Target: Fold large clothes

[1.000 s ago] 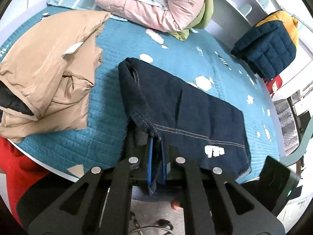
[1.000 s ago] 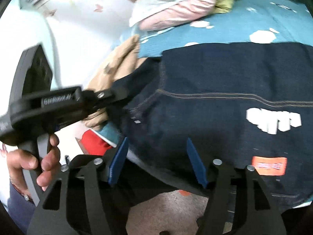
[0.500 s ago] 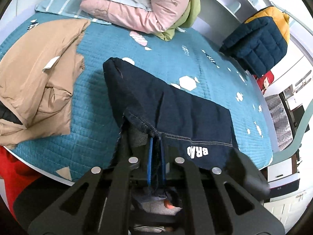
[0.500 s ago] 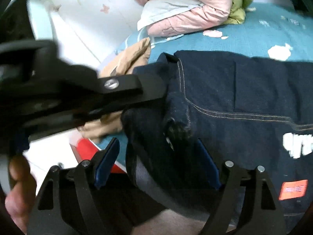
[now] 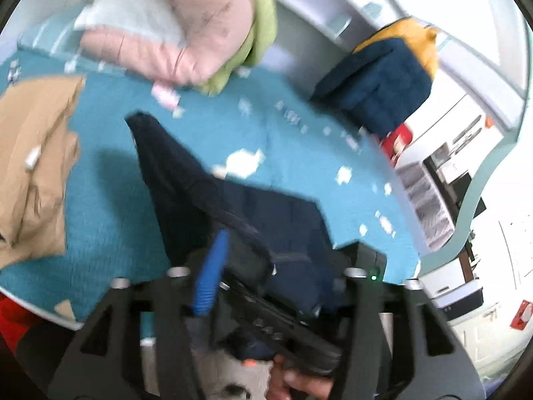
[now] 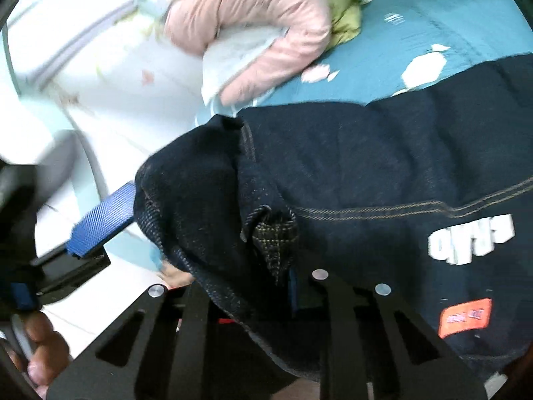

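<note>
Now right gripper [image 6: 266, 280] jaws pinch dark navy denim garment [image 6: 383, 166]; left gripper [image 5: 276, 266] jaws wide open, empty, over teal quilted bed [image 5: 110, 200].

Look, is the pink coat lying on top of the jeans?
No, the pink coat lies farther back on the blanket, apart from the jeans.

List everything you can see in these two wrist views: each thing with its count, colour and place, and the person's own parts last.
denim garment: one, dark navy, spread on the bed, near corner lifted
bedspread: one, teal with white patches, under the clothes
tan jacket: one, tan, left side of the bed
pink jacket: one, pink, far end of the bed
green garment: one, lime, beside the pink jacket
quilted jacket: one, navy and yellow, far right
left gripper: one, black, blue pads, jaws open
right gripper: one, black, jaws shut on the denim garment
</note>
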The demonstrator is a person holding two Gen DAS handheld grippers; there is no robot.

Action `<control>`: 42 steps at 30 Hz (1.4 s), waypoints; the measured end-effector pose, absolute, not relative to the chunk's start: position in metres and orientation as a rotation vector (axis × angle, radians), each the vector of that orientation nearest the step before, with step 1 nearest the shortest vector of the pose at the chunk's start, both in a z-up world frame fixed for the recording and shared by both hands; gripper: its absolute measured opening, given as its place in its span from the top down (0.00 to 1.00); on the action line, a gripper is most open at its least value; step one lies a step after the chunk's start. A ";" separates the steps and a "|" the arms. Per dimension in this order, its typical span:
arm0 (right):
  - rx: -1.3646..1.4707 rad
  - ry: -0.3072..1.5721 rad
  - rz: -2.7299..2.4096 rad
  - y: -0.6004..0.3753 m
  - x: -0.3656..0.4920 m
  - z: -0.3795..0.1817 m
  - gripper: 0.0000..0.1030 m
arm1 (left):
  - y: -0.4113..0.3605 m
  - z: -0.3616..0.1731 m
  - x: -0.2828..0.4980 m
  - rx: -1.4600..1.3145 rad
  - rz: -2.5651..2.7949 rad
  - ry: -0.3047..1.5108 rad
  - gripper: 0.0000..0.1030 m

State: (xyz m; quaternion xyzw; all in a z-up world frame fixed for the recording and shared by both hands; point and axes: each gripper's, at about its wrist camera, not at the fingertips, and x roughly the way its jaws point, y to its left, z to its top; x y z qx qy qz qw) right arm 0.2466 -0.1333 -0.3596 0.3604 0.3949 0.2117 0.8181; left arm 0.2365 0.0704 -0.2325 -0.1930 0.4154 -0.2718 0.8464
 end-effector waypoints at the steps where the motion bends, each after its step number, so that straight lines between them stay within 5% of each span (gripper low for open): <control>1: 0.785 0.826 0.445 -0.144 0.244 -0.355 0.85 | 0.068 -0.225 0.235 -0.400 -0.567 0.843 0.42; 4: 0.839 0.773 0.412 -0.190 0.229 -0.339 0.85 | 0.059 -0.219 0.239 -0.355 -0.501 0.816 0.27; 11: 0.873 0.713 0.214 -0.294 0.196 -0.333 0.86 | 0.003 -0.279 0.261 -0.245 -0.423 0.974 0.27; 21: 0.989 0.828 -0.105 -0.390 0.164 -0.413 0.85 | -0.081 -0.383 0.247 -0.092 -0.450 1.166 0.27; 28: 0.897 0.787 -0.284 -0.414 0.140 -0.380 0.61 | -0.113 -0.401 0.223 0.003 -0.471 1.185 0.27; 33: 0.741 0.801 -0.099 -0.379 0.153 -0.343 0.61 | -0.133 -0.403 0.200 0.086 -0.494 1.166 0.28; 39: 0.725 1.028 0.016 -0.351 0.184 -0.397 0.76 | -0.149 -0.408 0.189 0.136 -0.512 1.180 0.28; 41: 0.711 1.091 -0.078 -0.360 0.178 -0.417 1.00 | -0.147 -0.407 0.190 0.124 -0.521 1.192 0.27; 42: 0.764 1.088 -0.112 -0.372 0.171 -0.425 1.00 | -0.146 -0.406 0.190 0.119 -0.534 1.193 0.27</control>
